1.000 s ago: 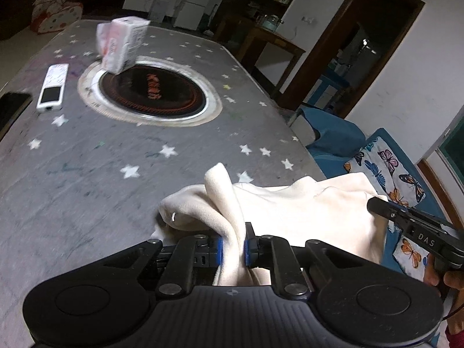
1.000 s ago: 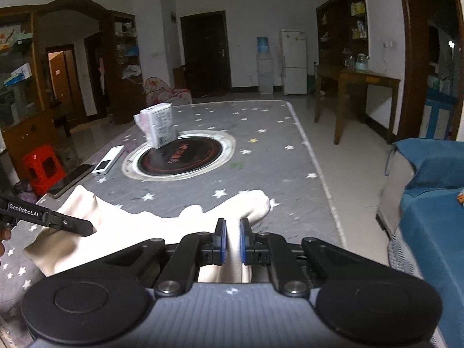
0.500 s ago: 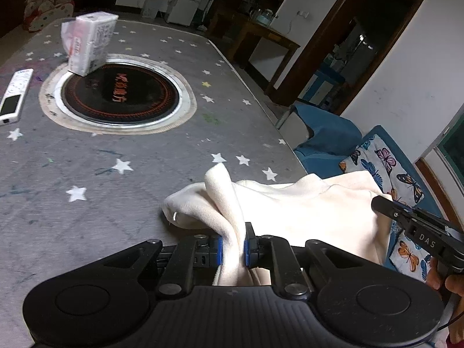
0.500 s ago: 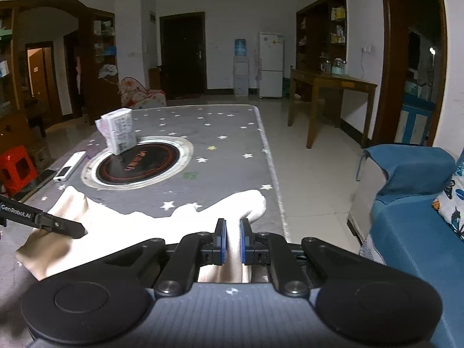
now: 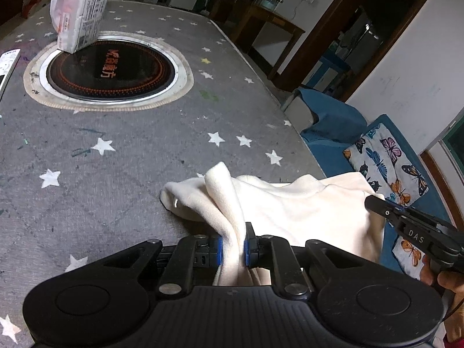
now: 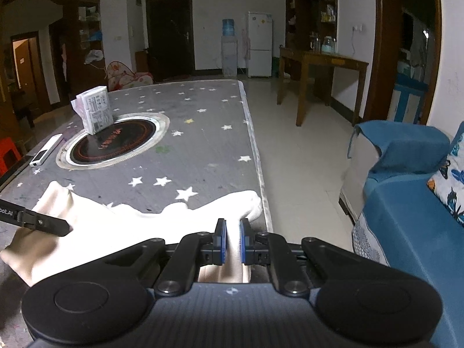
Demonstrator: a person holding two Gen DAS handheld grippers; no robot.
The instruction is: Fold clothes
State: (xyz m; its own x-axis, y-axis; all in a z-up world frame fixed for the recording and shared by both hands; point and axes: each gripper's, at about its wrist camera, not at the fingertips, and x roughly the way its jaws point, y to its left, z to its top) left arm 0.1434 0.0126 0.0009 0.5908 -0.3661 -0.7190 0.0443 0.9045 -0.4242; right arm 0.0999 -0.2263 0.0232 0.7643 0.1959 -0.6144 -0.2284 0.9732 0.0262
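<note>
A cream-white fleece garment [image 5: 290, 206] lies bunched at the near end of the grey star-patterned table [image 5: 101, 174]. My left gripper [image 5: 233, 246] is shut on a gathered fold of it, cloth squeezed between the blue pads. In the right wrist view the same garment [image 6: 121, 223] stretches across the table's near right corner. There my right gripper [image 6: 232, 240] is shut on another fold. Each view shows the other gripper's black finger at its edge, touching the cloth.
A round black cooktop [image 5: 110, 71] is set in the table, with a white tissue pack [image 5: 79, 18] on its far rim and a white remote [image 6: 46, 150] to the left. A blue sofa [image 6: 411, 191] stands right of the table, a wooden desk [image 6: 322, 61] behind.
Both grippers have moved forward and down over the table with the garment still pinched. The cooktop and tissue pack now appear closer in both views.
</note>
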